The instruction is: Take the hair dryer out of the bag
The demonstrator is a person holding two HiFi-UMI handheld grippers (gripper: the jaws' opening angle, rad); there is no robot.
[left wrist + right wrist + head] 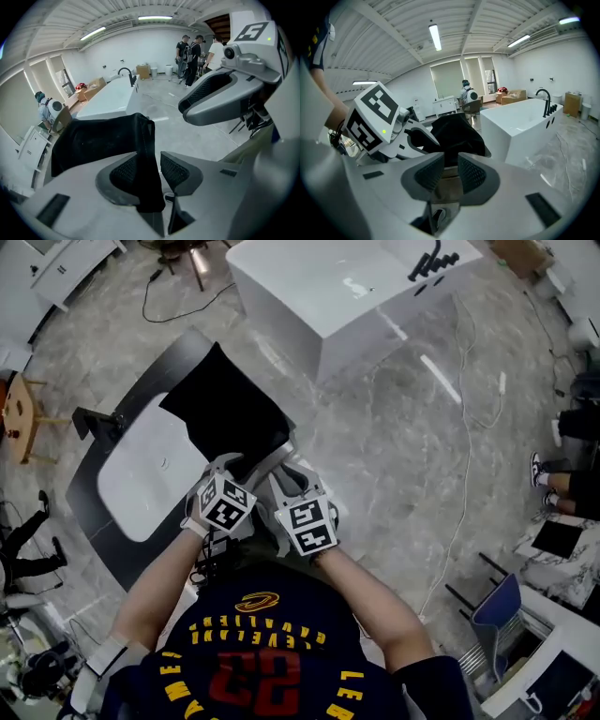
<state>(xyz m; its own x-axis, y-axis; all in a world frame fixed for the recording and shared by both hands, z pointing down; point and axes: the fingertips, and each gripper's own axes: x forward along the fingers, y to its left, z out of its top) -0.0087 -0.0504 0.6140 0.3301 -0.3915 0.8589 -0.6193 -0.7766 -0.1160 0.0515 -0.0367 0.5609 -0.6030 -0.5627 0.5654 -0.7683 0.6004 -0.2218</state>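
Grey marbled floor (394, 456) of a white-walled hall, with a dark desk (150, 381) directly below the head camera.

Left claw (151, 164) spread wide. Hanging fold of the black bag (225, 409) between its meshed pads (124, 173), cloth against one pad and a clear gap before the other.

Right claw (450, 164) almost closed, pinching black cloth of the same bag at its tips.

Both claws side by side at the near edge of the bag and angled downward. Marker cubes (225, 504) turned up toward the head camera, bare forearms just behind them.

Bag stretching away from the claws over the desk, partly covering a white oval surface (150, 474) set in the desk top. Hair dryer visible in no view.

Beyond the desk:
- white bathtub (347, 287) with a black tap (431, 263) at its far end
- thin cable (464, 456) trailing across the floor to the right of the tub
- wooden stool (19, 418) at the left edge of the head view

Farther out, in the left gripper view:
- cardboard boxes (93, 86) along the wall
- several standing people (190, 56) near the far corner

Ceiling strip lights (436, 37) overhead in the right gripper view.
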